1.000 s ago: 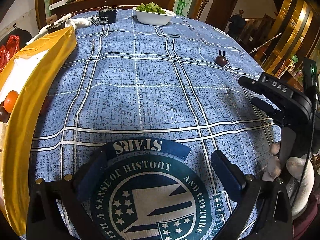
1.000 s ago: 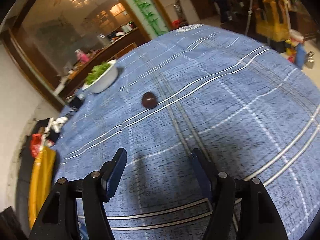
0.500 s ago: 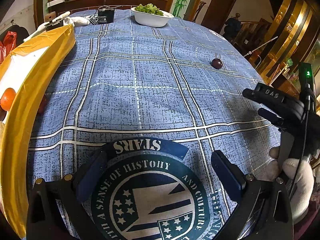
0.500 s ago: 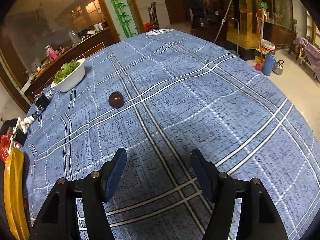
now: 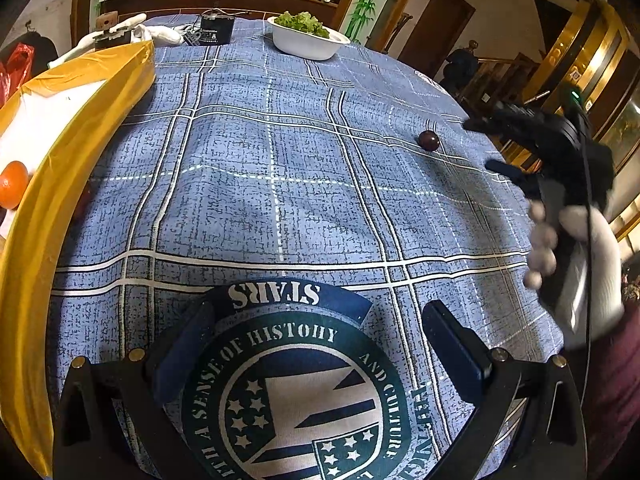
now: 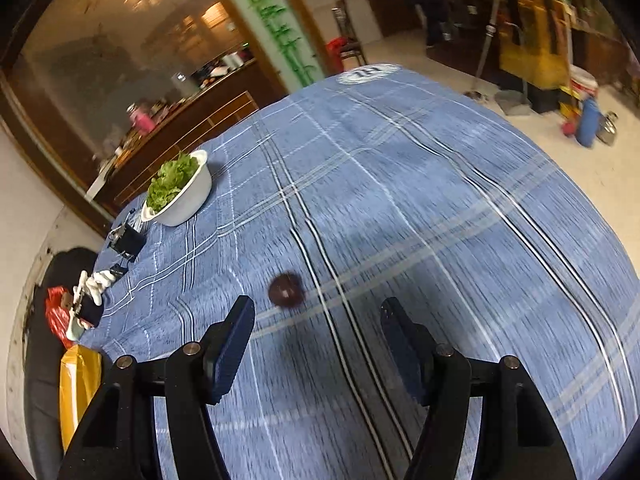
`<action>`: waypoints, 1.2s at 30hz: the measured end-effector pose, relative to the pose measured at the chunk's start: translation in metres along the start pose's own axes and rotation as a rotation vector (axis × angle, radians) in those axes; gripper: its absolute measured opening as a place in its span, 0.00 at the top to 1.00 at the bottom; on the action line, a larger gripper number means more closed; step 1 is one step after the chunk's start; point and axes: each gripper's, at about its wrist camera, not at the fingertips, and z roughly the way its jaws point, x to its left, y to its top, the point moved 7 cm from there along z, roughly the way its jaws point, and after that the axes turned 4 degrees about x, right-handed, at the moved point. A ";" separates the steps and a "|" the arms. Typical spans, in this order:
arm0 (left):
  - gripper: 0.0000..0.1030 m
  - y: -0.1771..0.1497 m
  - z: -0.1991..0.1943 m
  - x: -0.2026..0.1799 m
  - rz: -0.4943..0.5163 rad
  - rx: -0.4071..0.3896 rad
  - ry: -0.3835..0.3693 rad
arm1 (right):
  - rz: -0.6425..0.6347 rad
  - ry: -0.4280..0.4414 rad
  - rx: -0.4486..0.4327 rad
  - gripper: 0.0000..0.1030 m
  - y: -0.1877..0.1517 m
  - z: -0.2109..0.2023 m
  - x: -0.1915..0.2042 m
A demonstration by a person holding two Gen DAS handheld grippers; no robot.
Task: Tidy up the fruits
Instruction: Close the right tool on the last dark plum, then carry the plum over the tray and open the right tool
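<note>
- Left wrist view: blue plaid cloth (image 5: 280, 184) over a round table, and the left gripper (image 5: 320, 356) hangs above the printed crest with jaws spread wide, holding nothing.
- Yellow tray (image 5: 80, 128) at the left edge; an orange (image 5: 12, 184) sits inside it.
- Dark fruit (image 5: 429, 140) lies far right on the cloth, near the right gripper (image 5: 486, 146).
- Right wrist view: the fruit (image 6: 285, 289), blurred, sits just ahead of the right gripper (image 6: 316, 328), jaws spread, not touching it.
- White bowl (image 6: 180, 196) of greens far back left.

i see a blue plaid tablecloth (image 5: 248, 152) with white and dark lines, a maroon fruit (image 6: 285, 290), a yellow tray (image 5: 80, 128), an orange fruit (image 5: 12, 184), a white bowl (image 6: 188, 200).
</note>
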 end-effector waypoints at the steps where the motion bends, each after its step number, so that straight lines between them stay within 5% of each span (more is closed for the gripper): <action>1: 0.00 0.000 0.000 0.001 0.001 0.000 0.001 | -0.012 0.012 0.010 0.33 0.005 0.008 0.003; 11: 0.00 -0.001 0.003 -0.002 0.021 0.005 0.033 | -0.069 0.053 0.096 0.43 0.001 0.060 0.026; 14: 0.00 -0.001 0.003 -0.002 0.023 0.006 0.036 | -0.127 -0.012 0.085 0.59 -0.003 0.063 0.032; 15: 0.00 -0.001 0.003 -0.002 0.023 0.006 0.037 | -0.150 -0.034 0.085 0.74 -0.005 0.063 0.033; 19: 0.00 -0.001 0.002 -0.002 0.022 0.006 0.034 | -0.190 -0.069 0.049 0.74 -0.009 0.052 0.035; 27: 0.00 -0.001 0.003 -0.002 0.026 0.007 0.038 | -0.214 0.047 0.011 0.74 -0.028 -0.012 0.041; 33: 0.00 -0.002 0.004 -0.004 0.044 0.013 0.050 | -0.179 0.149 -0.019 0.74 -0.082 -0.068 0.040; 36: 0.00 -0.006 0.011 -0.012 0.132 0.058 0.136 | -0.161 0.179 -0.039 0.74 -0.110 -0.082 0.037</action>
